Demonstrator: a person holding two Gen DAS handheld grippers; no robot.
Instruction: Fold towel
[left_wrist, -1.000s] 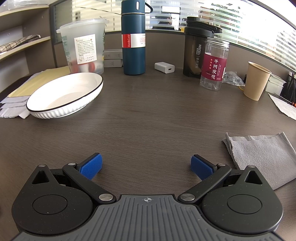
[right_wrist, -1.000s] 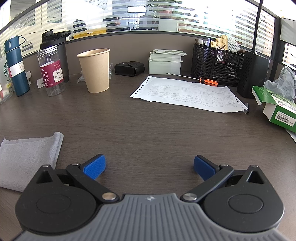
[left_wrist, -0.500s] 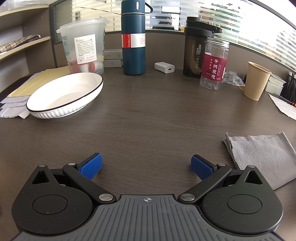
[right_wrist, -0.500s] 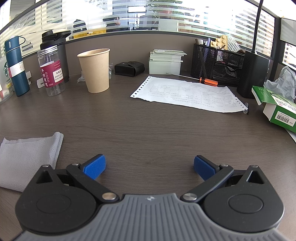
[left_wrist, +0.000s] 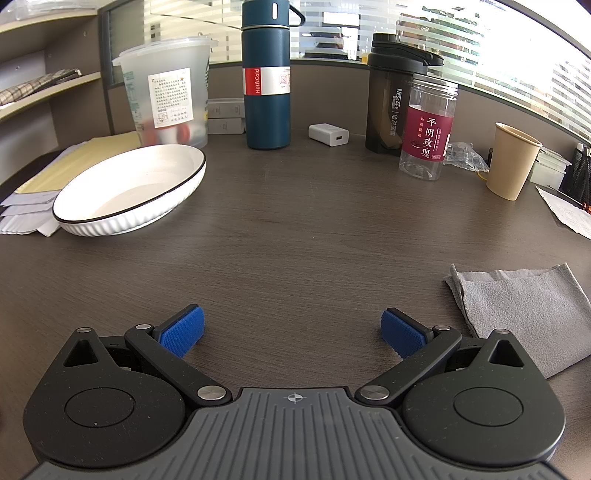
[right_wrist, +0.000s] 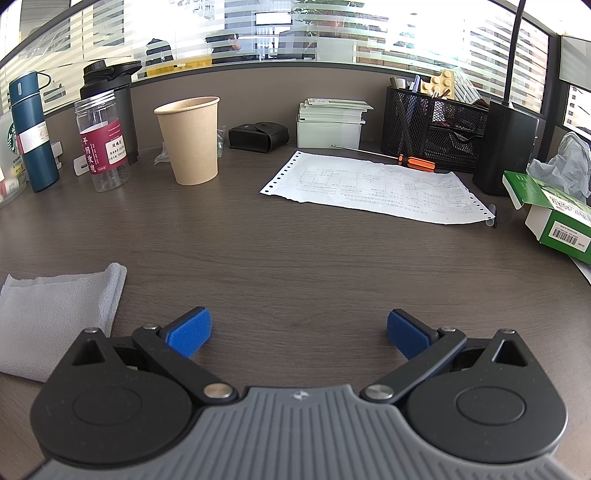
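both fingers (left_wrist: 183, 329) wide apart, empty

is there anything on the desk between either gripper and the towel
Nothing visible. The towel lies flat just right of the open left gripper and, in the right wrist view, just left of the open right gripper, with only bare desk between. The paper cup stands farther back.

towel (left_wrist: 524, 314) grey | desk (left_wrist: 295, 236) dark woodgrain | flask (left_wrist: 266, 74) teal, red-white band | dish (left_wrist: 129, 188) white, black rim
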